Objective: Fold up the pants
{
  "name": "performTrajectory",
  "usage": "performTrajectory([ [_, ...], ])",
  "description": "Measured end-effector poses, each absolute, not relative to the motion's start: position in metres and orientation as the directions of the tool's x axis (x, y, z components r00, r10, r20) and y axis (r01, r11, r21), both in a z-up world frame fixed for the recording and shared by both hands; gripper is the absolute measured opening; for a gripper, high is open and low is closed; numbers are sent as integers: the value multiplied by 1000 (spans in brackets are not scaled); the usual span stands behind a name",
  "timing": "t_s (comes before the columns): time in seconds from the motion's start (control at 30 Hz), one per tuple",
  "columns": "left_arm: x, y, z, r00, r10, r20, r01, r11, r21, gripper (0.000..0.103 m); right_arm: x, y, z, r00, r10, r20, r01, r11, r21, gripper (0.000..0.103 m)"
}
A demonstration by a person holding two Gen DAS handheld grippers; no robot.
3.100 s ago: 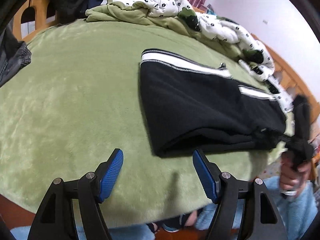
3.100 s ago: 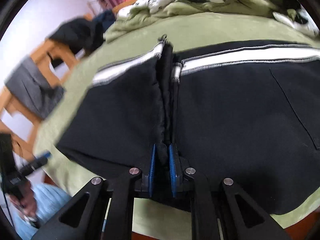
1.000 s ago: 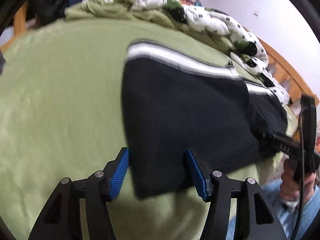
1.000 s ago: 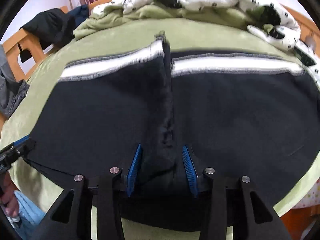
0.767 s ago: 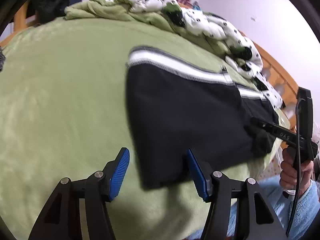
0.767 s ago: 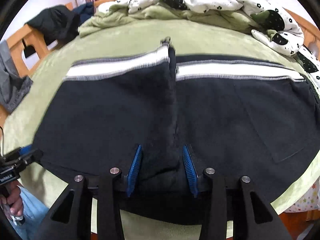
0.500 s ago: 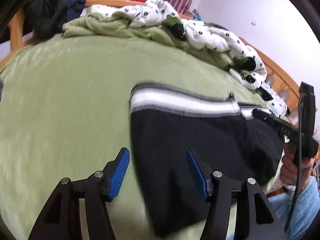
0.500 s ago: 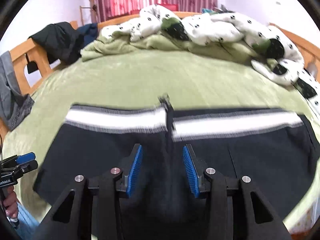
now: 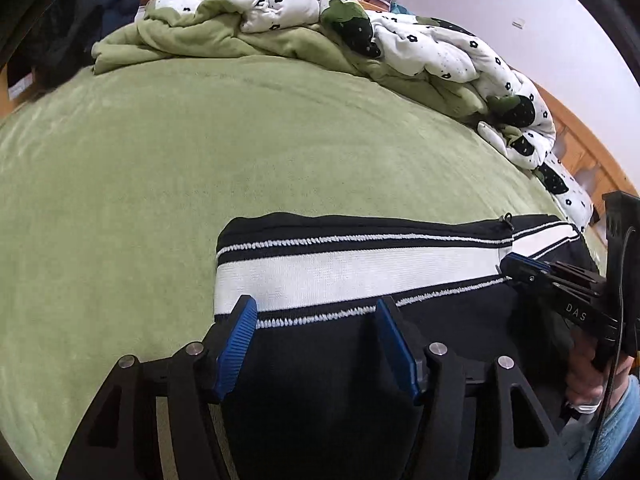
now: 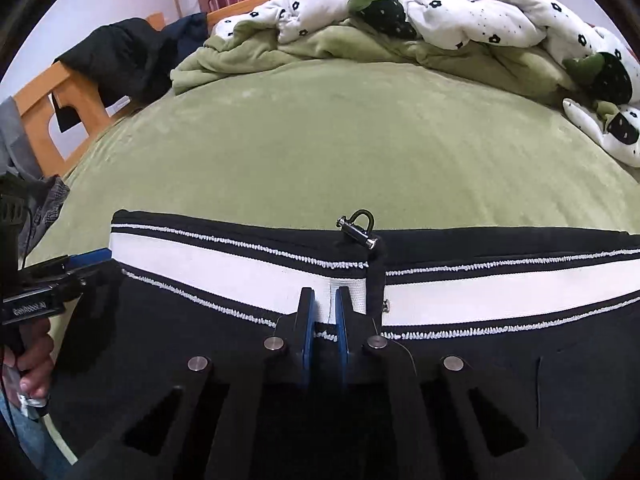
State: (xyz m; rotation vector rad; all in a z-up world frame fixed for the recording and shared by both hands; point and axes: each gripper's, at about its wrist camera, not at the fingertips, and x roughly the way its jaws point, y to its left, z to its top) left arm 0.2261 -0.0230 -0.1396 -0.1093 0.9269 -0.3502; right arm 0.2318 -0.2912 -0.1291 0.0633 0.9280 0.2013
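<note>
Pants: we see the black pants (image 9: 320, 380) lying flat on the green bed (image 9: 160, 168), white-striped waistband (image 9: 360, 268) toward the far side.
Left claw: our left claw (image 9: 312, 344) is wide open above the pants' left end, blue pads (image 9: 236, 340) straddling the black fabric just below the waistband; we see nothing gripped.
Right claw: our right claw (image 10: 325, 332) is nearly closed, its pads pinching the white waistband (image 10: 240, 276) just left of the dark drawstring loop.
Hardware: a small metal shackle (image 10: 358, 229) sits at the waistband's top edge, just beyond the right claw.
Bedding: a white flower-print quilt (image 10: 460, 4) is heaped along the far side of the bed, well apart from the pants.
</note>
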Motion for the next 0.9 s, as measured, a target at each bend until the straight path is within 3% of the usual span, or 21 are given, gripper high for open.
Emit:
performTrajectory([
  [0.1, 216, -17, -132, 525, -333, -783, 208, 942, -261, 60, 225, -290, -123, 573, 195, -796, -142, 980, 138, 14],
  [0.2, 198, -4, -114, 555, -298, -777, 176, 954, -241, 59, 206, -307, -107, 578, 182, -796, -64, 982, 178, 43],
  [0.23, 189, 1, -104, 575, -285, -767, 172, 959, -228, 59, 199, -316, -98, 606, 175, -776, -37, 981, 192, 45],
  [0.53, 106, 25, -11, 706, -249, -663, 165, 968, -188, 58, 101, -387, -18, 724, 68, -687, 85, 979, 187, 48],
  [0.73, 76, 30, 13, 700, -222, -678, 147, 975, -167, 58, 38, -429, 3, 714, -79, -696, 196, 976, 90, 48],
  [0.9, 67, 33, 17, 693, -220, -686, 173, 975, -139, 59, 6, -460, -11, 665, -91, -741, 240, 966, 96, 48],
])
